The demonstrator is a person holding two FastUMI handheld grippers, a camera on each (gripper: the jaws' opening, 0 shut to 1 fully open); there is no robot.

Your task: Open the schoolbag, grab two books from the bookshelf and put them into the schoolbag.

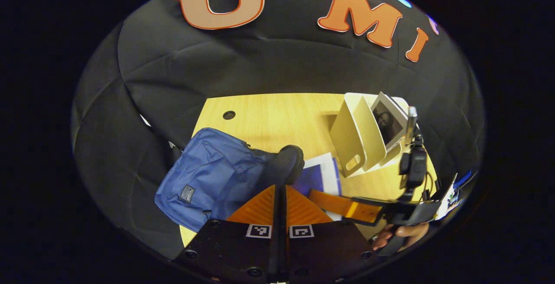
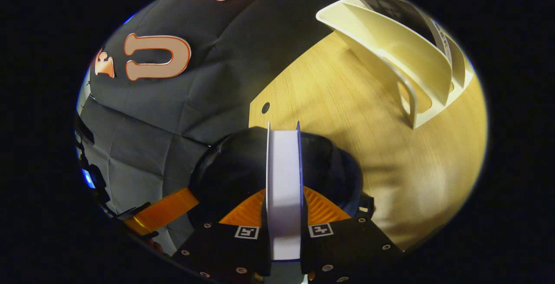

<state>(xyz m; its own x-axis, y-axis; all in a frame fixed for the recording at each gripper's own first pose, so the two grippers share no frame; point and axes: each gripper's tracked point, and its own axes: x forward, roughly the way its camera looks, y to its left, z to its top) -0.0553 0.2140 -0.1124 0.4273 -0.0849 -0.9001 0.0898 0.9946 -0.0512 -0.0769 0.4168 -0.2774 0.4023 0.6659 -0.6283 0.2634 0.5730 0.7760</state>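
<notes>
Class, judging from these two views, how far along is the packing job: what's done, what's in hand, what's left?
Done: the schoolbag looks open, its edge pinched by the left gripper. In hand: the right gripper holds a book edge-on over the bag's opening. Left: another book sits in the bookshelf.

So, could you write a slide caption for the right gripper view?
Right tool shut on a book above the open schoolbag, bookshelf behind.

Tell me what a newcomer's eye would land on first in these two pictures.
First, the book clamped edge-on between the right gripper's fingers, held over the dark opening of the schoolbag. Next, that blue schoolbag lying at the wooden table's left edge, the left gripper shut at its opening. Then the cream bookshelf on the right, one book still inside.
</notes>
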